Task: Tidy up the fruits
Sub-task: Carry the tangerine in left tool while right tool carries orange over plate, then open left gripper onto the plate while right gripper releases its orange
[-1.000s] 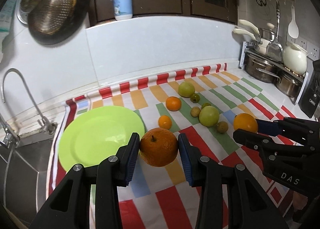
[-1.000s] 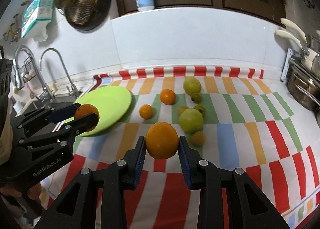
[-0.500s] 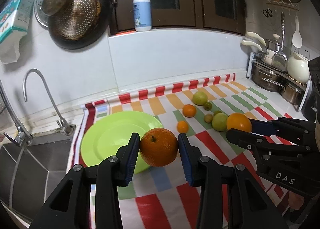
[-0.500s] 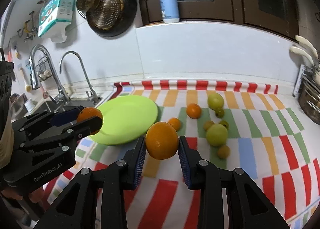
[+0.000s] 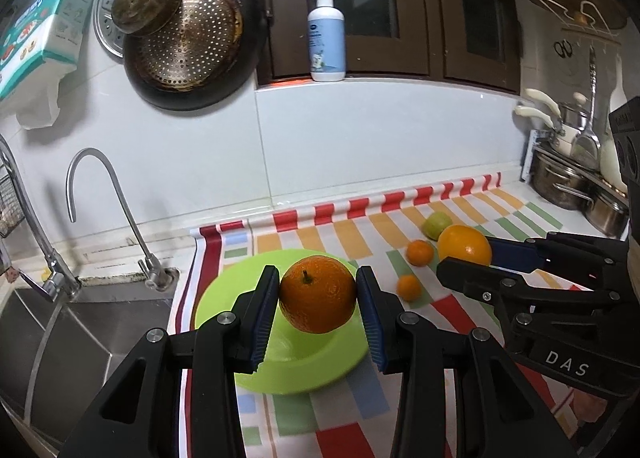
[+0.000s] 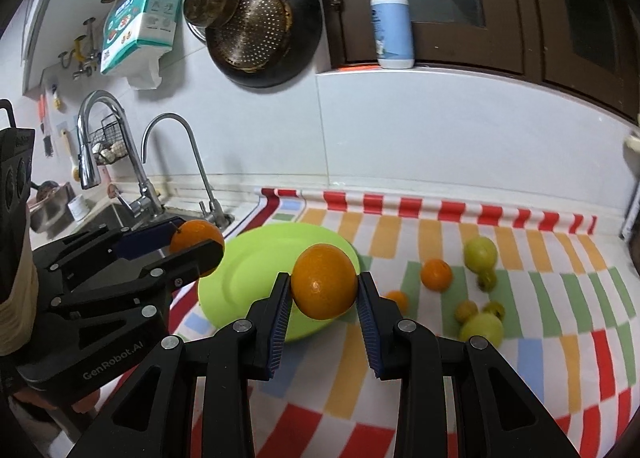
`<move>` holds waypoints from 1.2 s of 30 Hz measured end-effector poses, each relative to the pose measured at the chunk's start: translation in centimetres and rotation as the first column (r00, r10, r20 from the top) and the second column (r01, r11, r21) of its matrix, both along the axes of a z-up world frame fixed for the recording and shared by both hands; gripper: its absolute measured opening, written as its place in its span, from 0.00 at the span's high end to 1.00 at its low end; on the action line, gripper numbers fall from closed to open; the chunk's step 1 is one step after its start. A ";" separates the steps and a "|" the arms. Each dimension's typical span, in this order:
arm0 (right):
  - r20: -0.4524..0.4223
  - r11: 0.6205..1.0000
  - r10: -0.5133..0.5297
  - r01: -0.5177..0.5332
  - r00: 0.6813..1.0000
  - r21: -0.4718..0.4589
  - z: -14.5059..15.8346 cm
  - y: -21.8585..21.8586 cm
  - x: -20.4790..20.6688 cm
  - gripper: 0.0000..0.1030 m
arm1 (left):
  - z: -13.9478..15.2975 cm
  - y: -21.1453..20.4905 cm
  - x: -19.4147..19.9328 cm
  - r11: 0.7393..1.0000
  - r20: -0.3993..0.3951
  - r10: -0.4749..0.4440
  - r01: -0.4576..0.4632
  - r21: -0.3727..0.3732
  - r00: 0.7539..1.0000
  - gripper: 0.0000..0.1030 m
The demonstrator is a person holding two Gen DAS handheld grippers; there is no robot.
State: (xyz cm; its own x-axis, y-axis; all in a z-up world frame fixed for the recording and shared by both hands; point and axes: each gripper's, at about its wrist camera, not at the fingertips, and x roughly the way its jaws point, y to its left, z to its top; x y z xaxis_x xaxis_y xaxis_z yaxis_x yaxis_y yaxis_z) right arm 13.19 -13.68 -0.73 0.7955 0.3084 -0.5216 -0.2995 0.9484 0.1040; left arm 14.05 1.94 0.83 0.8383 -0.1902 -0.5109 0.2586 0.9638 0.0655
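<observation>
My left gripper (image 5: 318,300) is shut on a large orange with a stem (image 5: 317,294) and holds it above the green plate (image 5: 304,370). My right gripper (image 6: 323,290) is shut on a smooth orange (image 6: 324,281), held above the plate's near right edge (image 6: 240,290). The right gripper with its orange (image 5: 464,244) shows at the right of the left wrist view. The left gripper with its orange (image 6: 197,240) shows at the left of the right wrist view. Two small oranges (image 6: 436,274) (image 6: 397,300) and several green and yellow fruits (image 6: 480,254) lie on the striped cloth (image 6: 540,338).
A sink (image 5: 48,338) with taps (image 5: 104,209) lies left of the plate. Pots on a rack (image 5: 568,177) stand at the far right. A pan and strainers (image 5: 188,37) hang on the wall, and a soap bottle (image 5: 326,37) stands on the ledge.
Both grippers have moved left with their oranges, from above the loose fruits to above the green plate. The sink and taps have come further into view.
</observation>
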 end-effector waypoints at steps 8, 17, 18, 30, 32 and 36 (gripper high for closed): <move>-0.016 0.999 0.040 -0.040 0.999 -0.004 -0.4 1.8 4.6 0.67 | -0.7 1.1 3.5 1.000 -0.011 0.029 -0.029 0.008 1.000 0.62; -0.080 0.997 0.075 -0.075 0.994 0.004 -2.8 3.8 9.6 0.67 | -2.8 2.8 8.0 0.999 -0.066 0.052 -0.051 0.020 0.996 0.62; -0.089 0.997 0.078 -0.078 0.993 0.004 -3.1 4.0 10.2 0.67 | -3.1 3.0 8.5 0.998 -0.075 0.056 -0.055 0.019 0.996 0.62; -0.207 0.997 0.076 -0.077 0.975 0.005 -7.4 6.3 16.3 0.67 | -7.1 5.4 13.8 0.996 -0.171 0.094 -0.094 0.006 0.981 0.62; -0.229 0.997 0.080 -0.083 0.970 -0.001 -8.3 6.7 17.2 0.67 | -7.7 5.5 14.6 0.995 -0.191 0.096 -0.098 0.001 0.977 0.62; -0.263 0.996 0.079 -0.086 0.961 -0.012 -9.5 7.3 18.3 0.67 | -9.0 5.6 15.7 0.996 -0.225 0.093 -0.094 0.003 0.970 0.62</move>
State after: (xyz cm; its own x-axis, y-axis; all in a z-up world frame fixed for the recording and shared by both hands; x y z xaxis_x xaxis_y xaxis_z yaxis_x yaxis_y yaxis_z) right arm 31.53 -6.40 -10.27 0.6021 0.3526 -0.7163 -0.3419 0.9246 0.1678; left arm 29.76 7.50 -8.14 0.7168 -0.1207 -0.6868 0.1746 0.9846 0.0091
